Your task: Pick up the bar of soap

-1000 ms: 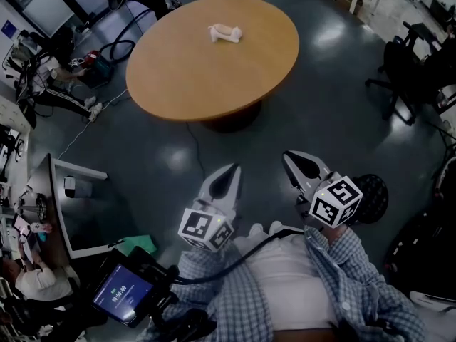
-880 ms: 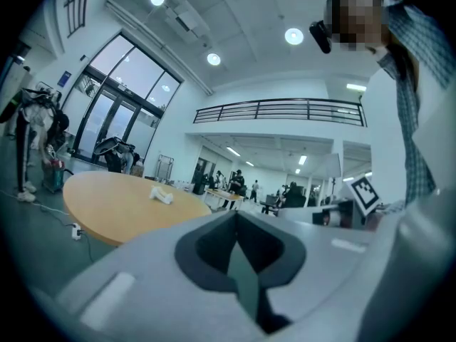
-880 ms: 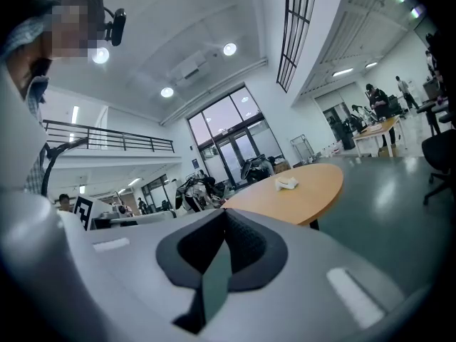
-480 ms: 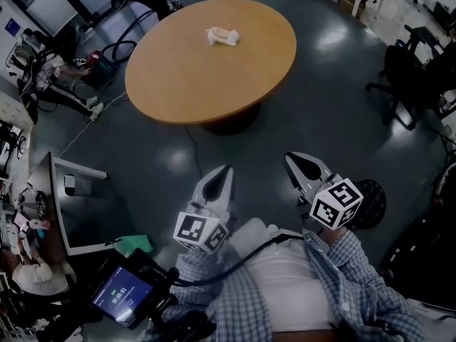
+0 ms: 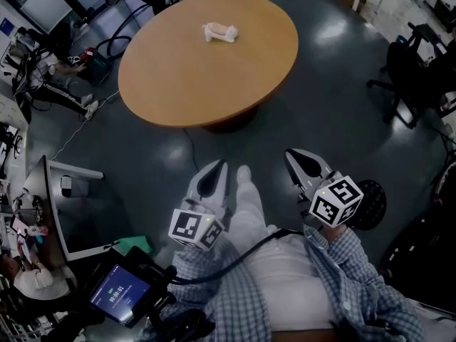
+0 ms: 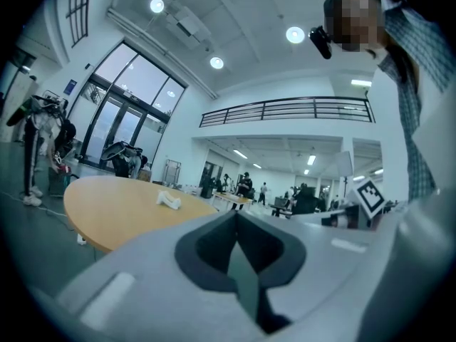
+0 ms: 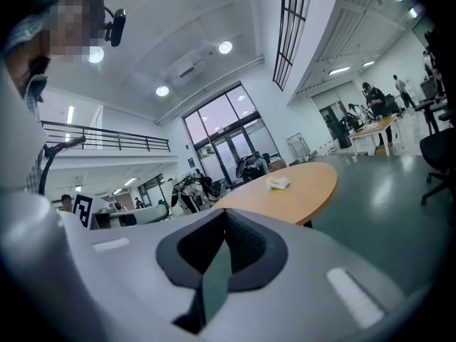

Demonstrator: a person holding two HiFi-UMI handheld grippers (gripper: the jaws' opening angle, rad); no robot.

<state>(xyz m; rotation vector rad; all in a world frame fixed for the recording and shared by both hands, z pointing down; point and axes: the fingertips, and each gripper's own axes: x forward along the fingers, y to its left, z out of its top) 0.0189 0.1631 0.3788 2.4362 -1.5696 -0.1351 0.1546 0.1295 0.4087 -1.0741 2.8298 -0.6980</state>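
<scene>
A pale soap bar (image 5: 221, 31) lies on the far part of a round wooden table (image 5: 185, 77). It also shows small and distant as a soap bar (image 6: 169, 201) in the left gripper view and as a soap bar (image 7: 278, 183) in the right gripper view. My left gripper (image 5: 211, 178) and right gripper (image 5: 304, 167) are held low near the person's body, well short of the table. Both are shut with nothing between their jaws.
A dark pedestal (image 5: 221, 123) carries the table above a shiny grey floor. Cables and gear (image 5: 64, 77) lie at the left, a desk with a monitor (image 5: 50, 205) at lower left, office chairs (image 5: 413, 70) at the right. A shoe (image 5: 244, 173) shows between the grippers.
The view has drawn slightly nearer the table, and the person's leg has stepped forward between the grippers. The left gripper has drifted a little left. Both jaws stay shut.
</scene>
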